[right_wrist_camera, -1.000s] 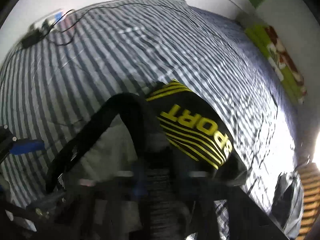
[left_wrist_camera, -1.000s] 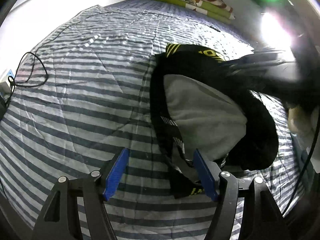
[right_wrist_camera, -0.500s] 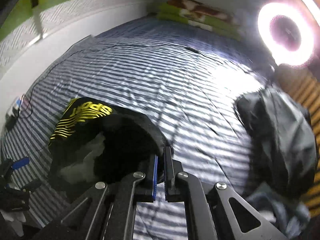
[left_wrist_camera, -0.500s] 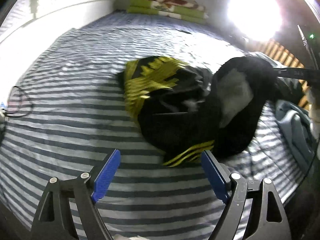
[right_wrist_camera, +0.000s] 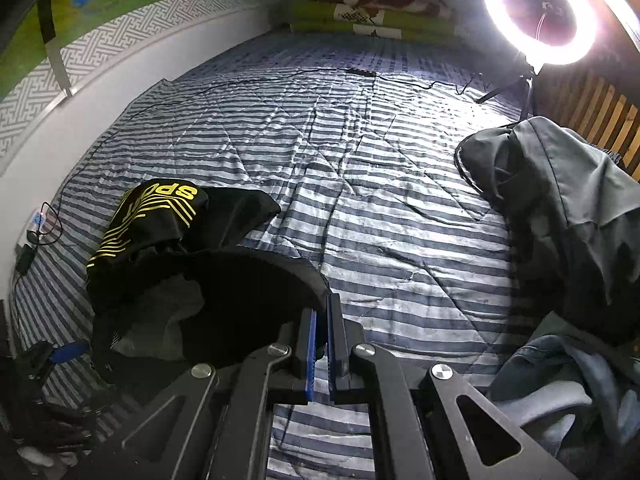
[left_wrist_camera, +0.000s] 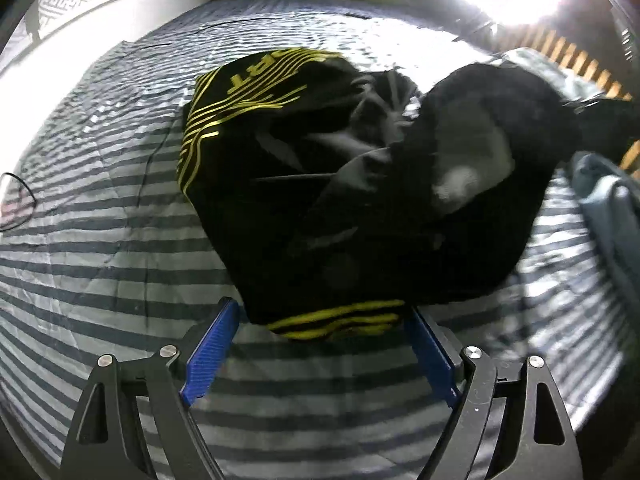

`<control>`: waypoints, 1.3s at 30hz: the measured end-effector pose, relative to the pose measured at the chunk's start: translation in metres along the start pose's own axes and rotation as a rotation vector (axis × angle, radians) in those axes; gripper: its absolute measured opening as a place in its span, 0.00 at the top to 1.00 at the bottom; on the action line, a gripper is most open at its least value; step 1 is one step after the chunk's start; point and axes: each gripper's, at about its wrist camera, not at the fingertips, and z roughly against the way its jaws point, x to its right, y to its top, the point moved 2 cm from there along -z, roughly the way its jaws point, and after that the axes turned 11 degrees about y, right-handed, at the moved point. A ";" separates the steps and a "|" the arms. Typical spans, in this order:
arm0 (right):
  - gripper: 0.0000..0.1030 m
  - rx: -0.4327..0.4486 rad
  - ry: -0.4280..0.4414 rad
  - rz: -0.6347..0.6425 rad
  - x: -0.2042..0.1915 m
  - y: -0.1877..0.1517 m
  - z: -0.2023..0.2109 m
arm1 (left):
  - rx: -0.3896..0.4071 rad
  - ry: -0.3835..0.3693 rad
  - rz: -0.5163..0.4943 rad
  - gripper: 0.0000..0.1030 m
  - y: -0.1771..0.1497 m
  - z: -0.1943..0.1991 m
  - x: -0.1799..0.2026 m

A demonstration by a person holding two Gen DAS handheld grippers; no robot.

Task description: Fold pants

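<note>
The black pants with yellow stripes and yellow lettering lie bunched on the striped bedspread. Their yellow-striped hem sits just ahead of my left gripper, which is open with nothing between its blue pads. In the right wrist view the same pants lie at the lower left. My right gripper is shut on a black edge of them and holds that edge lifted off the bed. Grey lining shows inside the raised fabric.
A heap of dark grey and blue clothes lies at the right on the bedspread. A lit ring light stands at the far right. Folded green bedding sits against the far wall. Cables trail along the left edge.
The right gripper has pulled the pants' black edge up and to the right, spreading them. The left gripper, still open, has come closer to the yellow-striped hem.
</note>
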 end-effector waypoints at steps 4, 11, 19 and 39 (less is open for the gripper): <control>0.96 0.018 0.002 -0.020 0.005 0.000 0.013 | 0.038 0.037 0.034 0.73 0.006 0.003 -0.012; 0.96 0.121 0.023 0.008 -0.018 0.003 0.093 | 0.195 0.013 0.165 0.91 0.037 0.087 -0.064; 0.96 0.330 0.065 0.095 -0.070 -0.010 0.242 | 0.460 0.031 0.133 0.92 0.063 0.272 -0.105; 0.96 0.085 0.028 -0.112 0.017 -0.050 0.106 | 0.028 0.098 -0.229 0.92 0.134 0.046 0.026</control>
